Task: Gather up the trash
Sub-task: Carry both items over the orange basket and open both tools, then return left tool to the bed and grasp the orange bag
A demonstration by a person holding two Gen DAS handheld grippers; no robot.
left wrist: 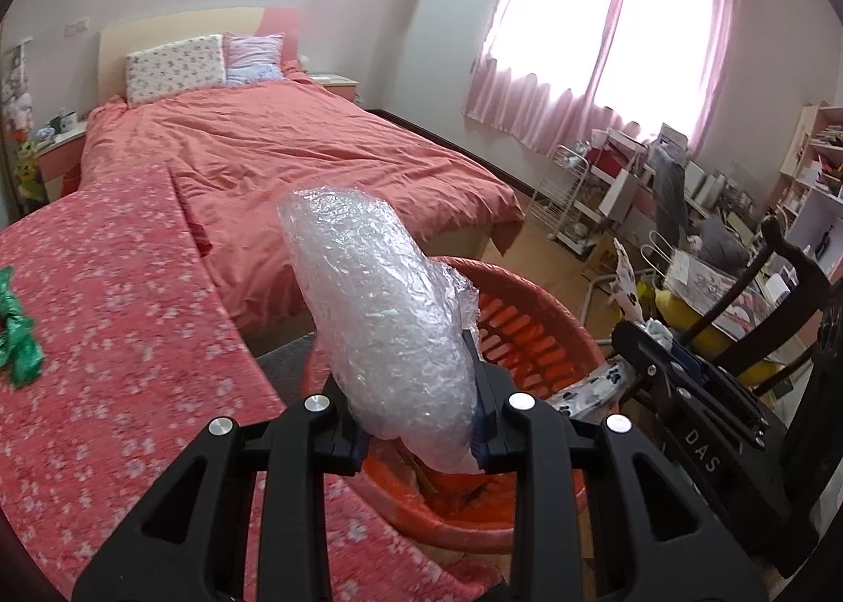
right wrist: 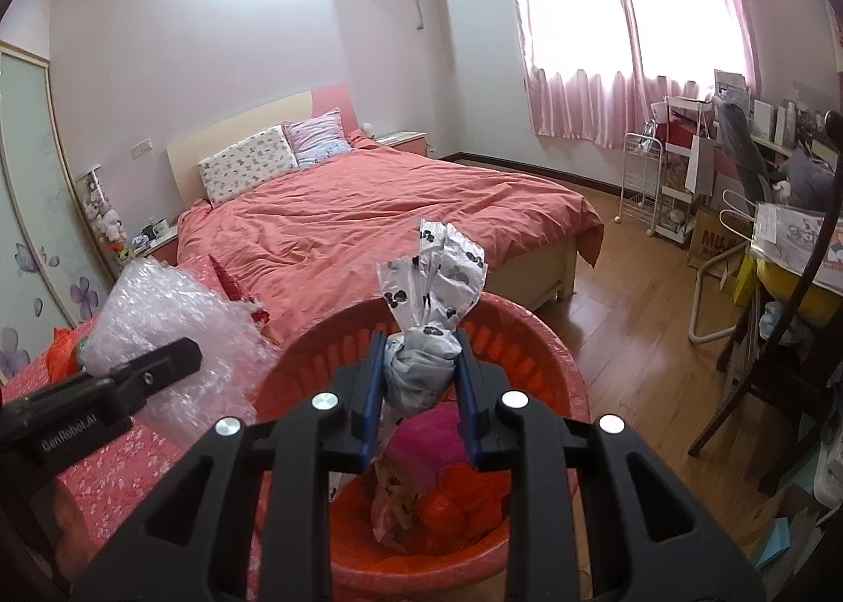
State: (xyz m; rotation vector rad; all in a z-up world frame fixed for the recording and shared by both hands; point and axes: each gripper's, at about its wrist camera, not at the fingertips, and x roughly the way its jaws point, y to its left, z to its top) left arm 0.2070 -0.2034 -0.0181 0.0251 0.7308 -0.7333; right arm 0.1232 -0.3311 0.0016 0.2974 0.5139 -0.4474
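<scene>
We are working in a bedroom, where a bed under a coral cover is lying beneath pink curtains. In front of us a red basket is standing beside a table with a pink flowered cloth. Our left gripper is pinching a roll of bubble wrap over the basket's rim. Our right gripper is squeezing a crumpled paw-print bag above the basket, which is already holding orange and pink trash. A green wrapper is lying on the cloth.
</scene>
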